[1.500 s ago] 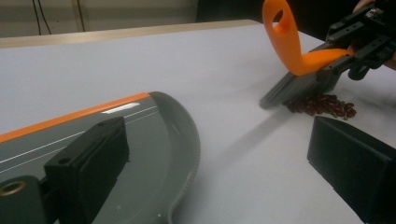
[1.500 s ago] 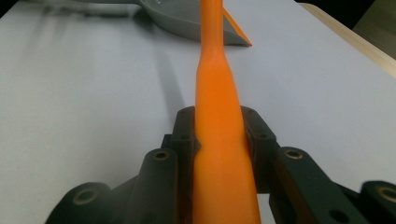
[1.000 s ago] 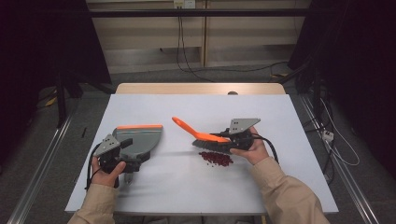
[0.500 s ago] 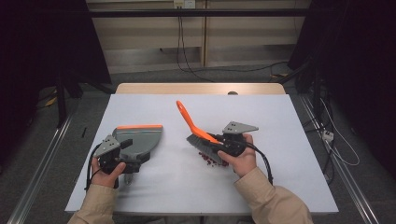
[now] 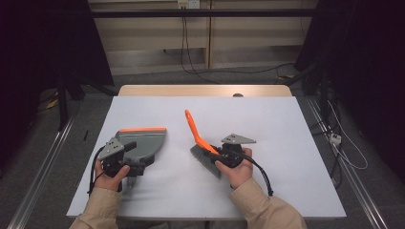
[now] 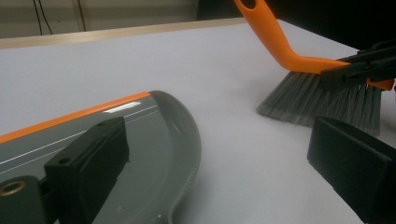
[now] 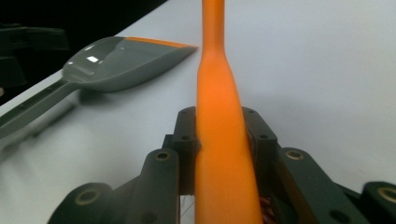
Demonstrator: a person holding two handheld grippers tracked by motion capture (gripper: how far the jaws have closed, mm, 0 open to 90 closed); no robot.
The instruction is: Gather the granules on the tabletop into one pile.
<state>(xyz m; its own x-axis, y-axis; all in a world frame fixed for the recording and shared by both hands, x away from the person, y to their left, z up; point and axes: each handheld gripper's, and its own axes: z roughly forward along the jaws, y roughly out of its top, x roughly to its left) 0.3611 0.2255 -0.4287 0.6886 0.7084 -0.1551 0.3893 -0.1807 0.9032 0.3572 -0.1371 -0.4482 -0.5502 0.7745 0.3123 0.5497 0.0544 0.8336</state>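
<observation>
Spillage judged the likeliest trouble: found the brush (image 5: 197, 138) tipped steeply, bristles down on the desk (image 5: 286, 143) between the two grippers and well apart from the dustpan (image 5: 145, 143). Feared a scattering of anything under the bristles from a hurried sweep across that gap, rather than a clean push over the pan's orange lip.

Saw the right gripper (image 5: 217, 155) clamped on the brush's orange handle, jaws tight against both sides in the right gripper view. Judged a twist of the smooth handle in that grip possible under hard downward pressure.

Noted the left gripper (image 5: 125, 145) with jaws standing apart in the left gripper view, one over the pan's grey floor, the other over bare desk, nothing pressed between them. Suspected a backward skid of the pan on contact with the bristles.

Could not make out the steadying of the pan's handle under the left hand (image 5: 111, 171). Could not see beneath the bristles or the right hand (image 5: 236, 169). Glimpsed reddish specks (image 7: 266, 201) low between the jaws in the right gripper view, too blurred and cut off to identify
</observation>
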